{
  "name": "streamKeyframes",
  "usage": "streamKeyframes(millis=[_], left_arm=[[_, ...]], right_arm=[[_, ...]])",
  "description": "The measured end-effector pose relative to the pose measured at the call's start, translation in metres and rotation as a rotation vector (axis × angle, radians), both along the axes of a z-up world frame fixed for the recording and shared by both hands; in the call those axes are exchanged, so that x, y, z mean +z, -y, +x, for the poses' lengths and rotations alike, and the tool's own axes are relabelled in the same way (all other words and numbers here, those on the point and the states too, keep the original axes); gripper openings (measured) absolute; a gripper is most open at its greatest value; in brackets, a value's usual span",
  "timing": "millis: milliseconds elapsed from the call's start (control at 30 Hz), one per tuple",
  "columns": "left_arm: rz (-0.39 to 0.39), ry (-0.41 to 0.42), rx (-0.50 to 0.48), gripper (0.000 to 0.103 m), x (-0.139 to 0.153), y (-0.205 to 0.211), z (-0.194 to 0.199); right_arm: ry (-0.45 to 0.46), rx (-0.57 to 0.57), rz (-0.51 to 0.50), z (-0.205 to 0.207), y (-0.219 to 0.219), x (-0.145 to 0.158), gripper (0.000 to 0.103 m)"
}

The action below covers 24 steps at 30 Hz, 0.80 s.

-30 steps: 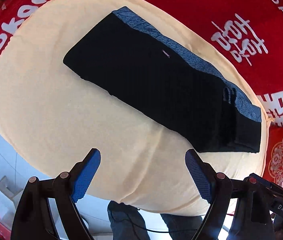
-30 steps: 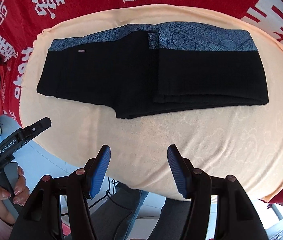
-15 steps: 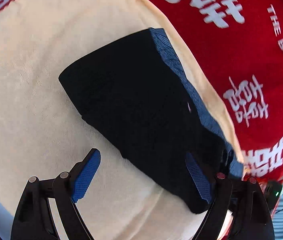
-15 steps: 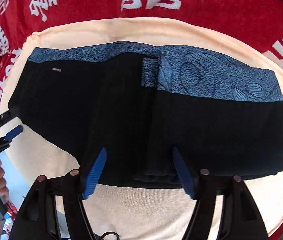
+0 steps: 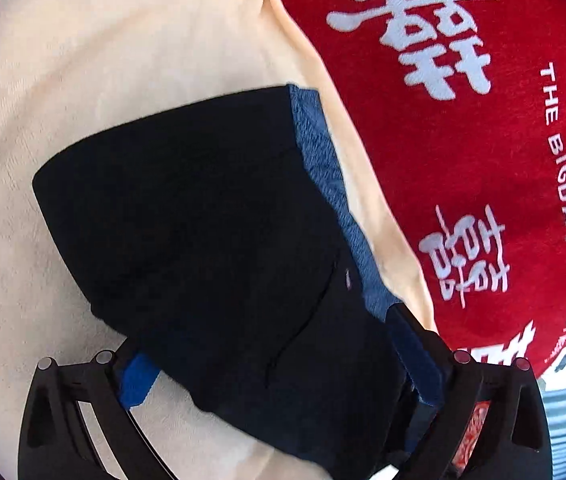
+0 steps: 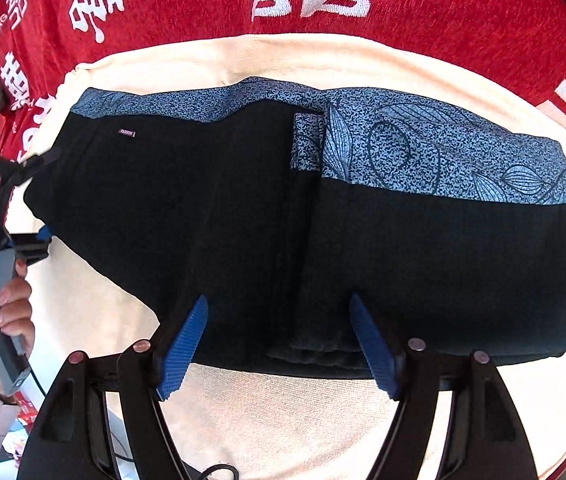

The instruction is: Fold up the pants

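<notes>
**Operator:** Straddling the pants (image 6: 243, 216) with both tongs, I have them lying flat on the cream towel (image 6: 283, 420), which sits on the red blanket (image 6: 443, 4). One end is doubled back over the middle, patterned blue band (image 6: 443, 152) along the far edge.

**Colleague:** Why is the right gripper (image 6: 279, 344) parked at the near edge?

**Operator:** Its jaws are spread wide with nothing in them, one pad on either side of the spot where the doubled layer ends. I judge that's the place to pin or pinch for the next fold.

**Colleague:** And the left gripper (image 5: 283, 376)?

**Operator:** Also wide open, at the opposite end of the pants from the doubled part, fingers on either side of the cloth's width and not yet closed on it. From there it could lift that end over, but loose layers may slip
</notes>
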<state>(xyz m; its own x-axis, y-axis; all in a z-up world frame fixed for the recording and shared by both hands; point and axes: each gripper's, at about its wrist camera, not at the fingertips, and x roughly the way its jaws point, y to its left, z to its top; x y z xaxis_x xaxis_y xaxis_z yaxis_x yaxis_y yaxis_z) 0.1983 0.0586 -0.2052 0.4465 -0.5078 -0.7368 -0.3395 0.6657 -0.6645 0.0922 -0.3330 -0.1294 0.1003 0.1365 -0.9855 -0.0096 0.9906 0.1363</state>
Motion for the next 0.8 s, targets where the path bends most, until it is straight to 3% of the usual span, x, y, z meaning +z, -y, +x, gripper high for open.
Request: streamKeyframes(millis=[100, 133, 167, 200, 233, 333, 467, 667, 800], left_arm=[[0.07, -0.039, 0.044, 0.093, 0.007, 0.003, 0.002], [0.107, -0.049, 0.044, 0.074, 0.01, 0.004, 0.003], [0.179, -0.06, 0.02, 0.048, 0.012, 0.011, 0.005], [0.241, -0.064, -0.011, 0.037, 0.015, 0.014, 0.006], [0.294, -0.056, -0.049, 0.034, 0.018, 0.019, 0.009], [0.525, 0.041, -0.204, 0.033, 0.04, 0.05, 0.009], [0.741, 0.172, -0.365, 0.033, 0.057, 0.087, -0.003], [0.855, 0.227, -0.443, 0.033, 0.061, 0.099, -0.012], [0.887, 0.233, -0.456, 0.033, 0.059, 0.108, -0.012]], right_arm=[[-0.014, 0.003, 0.014, 0.004, 0.001, 0.007, 0.078], [-0.015, -0.004, 0.021, 0.007, 0.002, 0.01, 0.078], [-0.008, -0.019, 0.037, 0.01, 0.004, 0.019, 0.078], [-0.002, -0.026, 0.047, 0.012, 0.005, 0.024, 0.078], [0.007, -0.034, 0.063, 0.017, 0.006, 0.032, 0.078], [-0.004, -0.034, 0.143, 0.044, 0.002, 0.049, 0.078], [-0.088, 0.026, 0.3, 0.102, -0.034, 0.055, 0.081], [-0.242, 0.265, 0.391, 0.18, -0.154, 0.049, 0.086], [-0.357, 0.455, 0.339, 0.191, -0.233, 0.031, 0.087]])
